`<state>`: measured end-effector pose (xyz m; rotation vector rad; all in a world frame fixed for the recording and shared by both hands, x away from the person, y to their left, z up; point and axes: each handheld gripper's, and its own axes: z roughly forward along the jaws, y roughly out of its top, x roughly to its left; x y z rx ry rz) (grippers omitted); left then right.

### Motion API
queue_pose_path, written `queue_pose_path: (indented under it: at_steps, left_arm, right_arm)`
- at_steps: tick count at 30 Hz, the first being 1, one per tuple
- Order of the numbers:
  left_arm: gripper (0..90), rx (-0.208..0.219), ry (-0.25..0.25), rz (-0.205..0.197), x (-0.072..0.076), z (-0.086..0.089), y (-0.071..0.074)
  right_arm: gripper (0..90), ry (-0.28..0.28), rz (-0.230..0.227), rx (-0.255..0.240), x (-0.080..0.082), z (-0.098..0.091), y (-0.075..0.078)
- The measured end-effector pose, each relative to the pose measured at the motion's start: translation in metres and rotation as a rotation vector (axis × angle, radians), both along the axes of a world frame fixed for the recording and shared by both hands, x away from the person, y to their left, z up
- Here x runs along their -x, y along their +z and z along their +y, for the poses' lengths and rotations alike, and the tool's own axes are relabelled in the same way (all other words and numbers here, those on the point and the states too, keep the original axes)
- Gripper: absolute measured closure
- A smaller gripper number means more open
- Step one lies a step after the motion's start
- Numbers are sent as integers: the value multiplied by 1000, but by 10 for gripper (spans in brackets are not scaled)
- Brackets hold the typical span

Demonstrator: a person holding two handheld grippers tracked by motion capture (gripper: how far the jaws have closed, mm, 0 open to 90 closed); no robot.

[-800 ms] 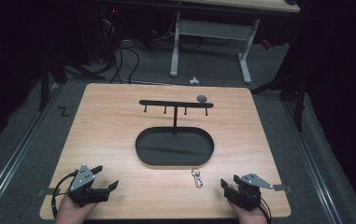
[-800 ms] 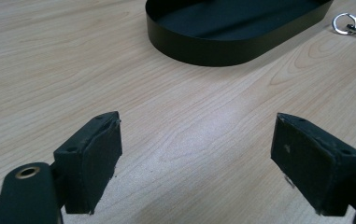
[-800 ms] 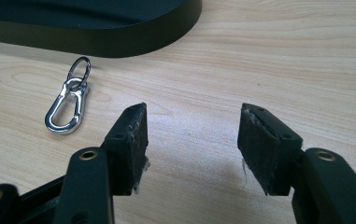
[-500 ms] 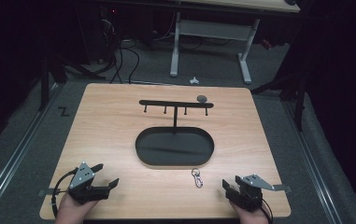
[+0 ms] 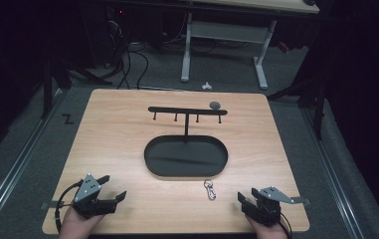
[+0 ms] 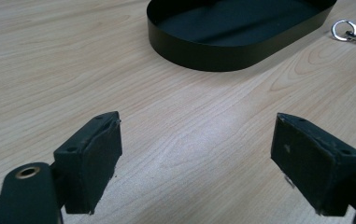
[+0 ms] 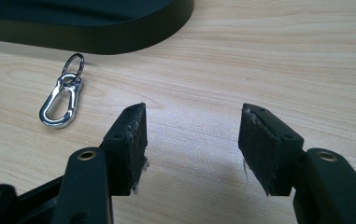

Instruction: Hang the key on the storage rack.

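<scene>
- High view first: the wooden table (image 5: 127, 129) carries everything, with the black oval tray (image 5: 186, 156) at its middle and a black hook rack (image 5: 187, 110) rising from the tray's 12 o'clock edge.
- At the table's 7 o'clock the left gripper (image 5: 113, 189) rests on the wood, jaws spread wide with nothing between them.
- At 5 o'clock the right gripper (image 5: 243, 200) sits likewise, jaws parted, pads touching nothing.
- Smallest is the metal snap clip (image 5: 209, 189) with its key ring, lying flat just off the tray's 5 o'clock rim; from the right gripper view it lies at 10 o'clock (image 7: 61, 99).
- I'd judge the clip light, rigid and slick, apt to skate on the wood. Best pinched across the flat sides of its body, leaving the ring free for a hook.
</scene>
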<state>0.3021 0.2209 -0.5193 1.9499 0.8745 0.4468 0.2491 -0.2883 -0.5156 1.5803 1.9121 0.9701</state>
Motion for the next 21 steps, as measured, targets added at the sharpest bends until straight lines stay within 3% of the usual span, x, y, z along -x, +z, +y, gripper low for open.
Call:
queue_pose_path:
  at_steps: [14, 21]
  left_arm:
    - [170, -5, -15, 3, 1, -2, 0]
    - [170, -7, -28, 5, 0, -5, 0]
  right_arm:
    - [456, 50, 44, -17, -1, 12, 0]
    - [443, 94, 26, 18, -1, 25, -1]
